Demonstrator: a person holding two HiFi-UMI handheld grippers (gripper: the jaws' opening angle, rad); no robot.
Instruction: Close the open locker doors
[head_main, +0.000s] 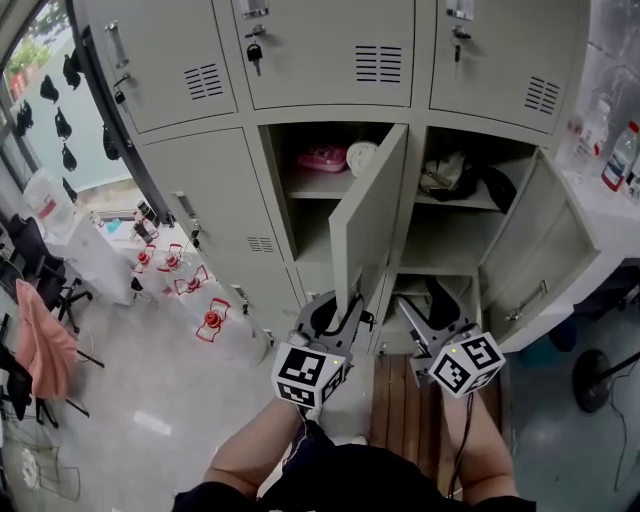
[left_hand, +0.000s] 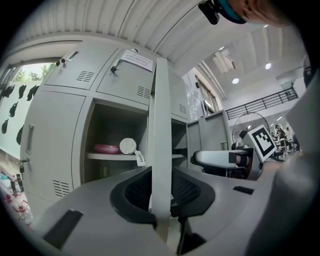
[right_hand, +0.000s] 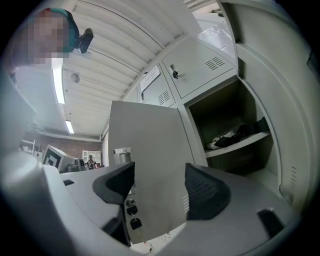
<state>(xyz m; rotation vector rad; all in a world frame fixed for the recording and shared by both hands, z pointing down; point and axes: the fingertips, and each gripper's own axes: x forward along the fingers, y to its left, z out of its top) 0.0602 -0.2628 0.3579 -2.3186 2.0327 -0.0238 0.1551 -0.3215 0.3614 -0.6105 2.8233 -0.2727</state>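
Head view looks steeply down a bank of grey lockers: at the far left a closed locker door (head_main: 215, 215) stands flush, with red-and-white objects (head_main: 212, 320) on the floor below it. To its right the middle locker door (head_main: 368, 215) stands swung out toward the person, so its thin free edge faces the camera. Behind it a shelf carries a pink dish (head_main: 322, 157) and a white round thing (head_main: 360, 155). The left gripper (head_main: 335, 318) sits at the lower part of that free edge. In the left gripper view the door edge runs upright straight between the two dark pads (left_hand: 135, 192), and the jaws pinch it from both sides. Just right of it, near the floor, the right gripper (head_main: 425, 325) hangs between the two open doors with its marker cube toward the person. In the right gripper view its jaws are spread wide and grip nothing. The outer face of the middle door fills the gap beyond them, with a recessed handle (right_hand: 121, 156) and hanging keys (right_hand: 132, 212) near its left edge. Farther right the next compartment is open, and a dark bundle (head_main: 460, 180) lies on its shelf. Its own door, the right locker door (head_main: 530, 255), stands swung far out to the right with its inner face showing. At the far right a bottle (head_main: 620, 155) stands on a white counter.
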